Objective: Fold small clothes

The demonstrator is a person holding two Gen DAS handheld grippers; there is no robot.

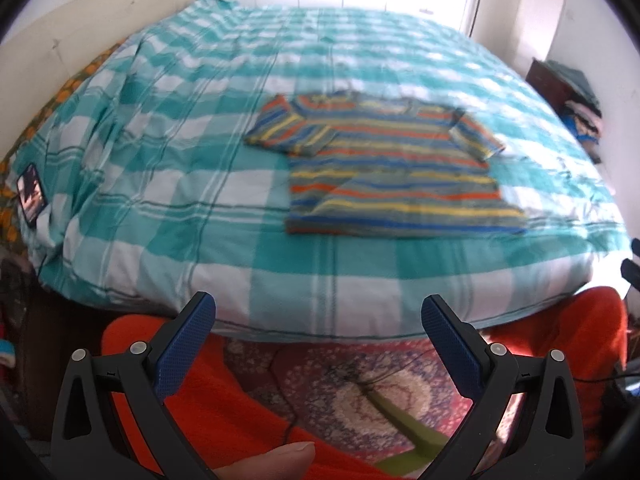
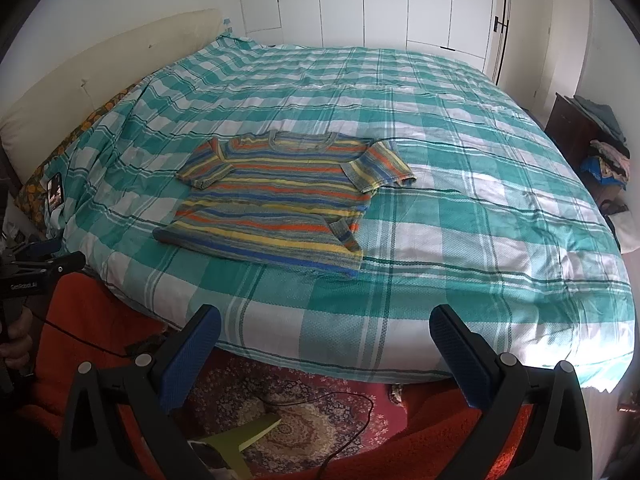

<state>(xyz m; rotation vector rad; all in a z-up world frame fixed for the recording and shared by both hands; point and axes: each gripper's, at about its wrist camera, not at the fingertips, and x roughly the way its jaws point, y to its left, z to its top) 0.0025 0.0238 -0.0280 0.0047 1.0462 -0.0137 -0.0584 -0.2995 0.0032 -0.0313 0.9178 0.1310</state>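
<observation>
A small striped T-shirt (image 1: 396,168) in orange, yellow, blue and grey lies flat and spread out on the bed, sleeves out; it also shows in the right wrist view (image 2: 276,196), with its lower right hem corner turned up. My left gripper (image 1: 318,312) is open and empty, held off the near edge of the bed, well short of the shirt. My right gripper (image 2: 326,324) is open and empty, also over the bed's near edge. The left gripper's body (image 2: 36,276) shows at the left of the right wrist view.
The bed has a teal and white checked cover (image 2: 460,184). A headboard (image 2: 100,68) runs along the left. A patterned rug (image 2: 304,416) with a cable and orange fabric (image 1: 224,412) lie below. A dark stand with piled clothes (image 2: 600,152) stands at the right. White wardrobe doors (image 2: 384,0) stand behind.
</observation>
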